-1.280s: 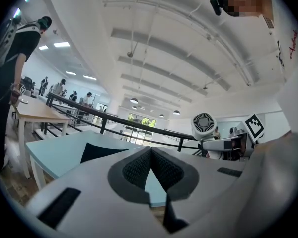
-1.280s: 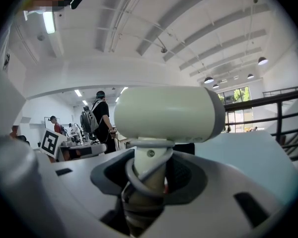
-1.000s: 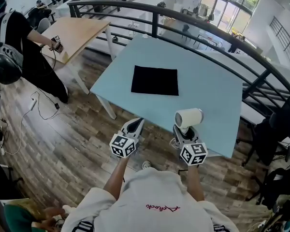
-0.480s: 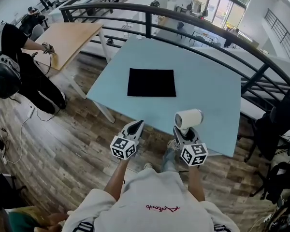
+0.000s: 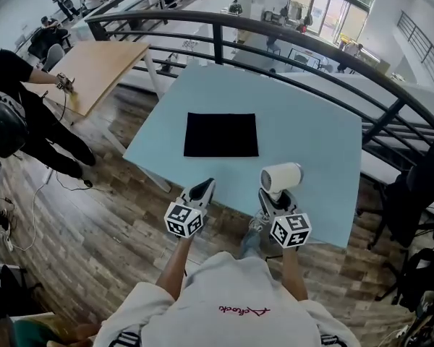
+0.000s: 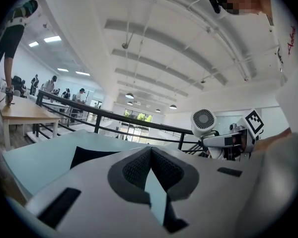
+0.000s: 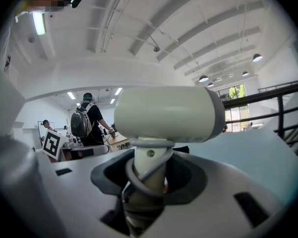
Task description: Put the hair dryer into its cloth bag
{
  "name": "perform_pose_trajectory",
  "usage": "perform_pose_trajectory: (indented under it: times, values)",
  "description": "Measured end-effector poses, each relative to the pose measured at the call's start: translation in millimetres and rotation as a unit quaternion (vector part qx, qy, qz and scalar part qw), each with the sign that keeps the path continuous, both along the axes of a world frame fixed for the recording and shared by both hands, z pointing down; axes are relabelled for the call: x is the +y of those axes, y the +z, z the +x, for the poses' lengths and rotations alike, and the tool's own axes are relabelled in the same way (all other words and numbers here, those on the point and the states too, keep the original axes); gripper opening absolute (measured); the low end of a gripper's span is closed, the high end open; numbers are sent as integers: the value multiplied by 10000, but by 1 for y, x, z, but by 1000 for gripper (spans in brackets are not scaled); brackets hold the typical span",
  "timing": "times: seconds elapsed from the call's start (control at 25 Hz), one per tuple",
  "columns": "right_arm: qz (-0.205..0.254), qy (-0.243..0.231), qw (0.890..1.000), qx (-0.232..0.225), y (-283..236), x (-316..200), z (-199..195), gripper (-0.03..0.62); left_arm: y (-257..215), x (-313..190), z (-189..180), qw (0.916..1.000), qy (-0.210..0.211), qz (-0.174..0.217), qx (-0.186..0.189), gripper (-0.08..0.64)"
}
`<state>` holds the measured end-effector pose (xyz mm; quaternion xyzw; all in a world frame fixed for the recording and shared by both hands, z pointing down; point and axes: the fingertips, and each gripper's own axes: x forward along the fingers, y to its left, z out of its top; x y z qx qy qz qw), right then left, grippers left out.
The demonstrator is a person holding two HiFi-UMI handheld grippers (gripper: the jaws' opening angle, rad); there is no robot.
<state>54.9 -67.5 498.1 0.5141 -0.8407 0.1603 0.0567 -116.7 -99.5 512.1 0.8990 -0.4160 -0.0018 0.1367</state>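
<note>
Hair dryer (image 5: 282,176), a single smooth cream-white one with a stubby cylindrical barrel and a round grille at its back, is standing upright in the right tool (image 5: 275,198). That tool's two dark ribbed pads are clamping the dryer's slim handle, and one grey cord is looping around that handle. The dryer is hovering over the near edge of the pale blue desk (image 5: 315,132), a flat matte rectangle. One cloth bag (image 5: 221,134), black, soft-looking and nearly square, is lying flat on the desk, well apart from the dryer and on its far side from the person. The left tool (image 5: 201,189) is carrying nothing, its two textured pads pressing together, beside the right tool near the desk's front edge. Each of the two tools is bearing one cube with square black-and-white markers.
</note>
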Motion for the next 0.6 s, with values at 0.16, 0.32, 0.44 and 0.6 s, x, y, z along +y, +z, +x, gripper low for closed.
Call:
perform_pose_trajectory:
  times: [0.16,0.32,0.44,0.6]
  values:
    - [-18,-15,10000,4,-1,-33,24,189,-2,-31,22,10000,-47,-13,5,8]
    - [77,-47,10000,-7,-9,-70,45,189,-11,-67,38,9999,-131,67,-15,8]
    - [98,-88,9999,-8,-11,-95,61,189,-13,-91,51,9998,-193,81,-35,8]
    - [87,-174,9998,-30,-14,-120,79,189,-17,-116,70,9998,-192,50,-59,6]
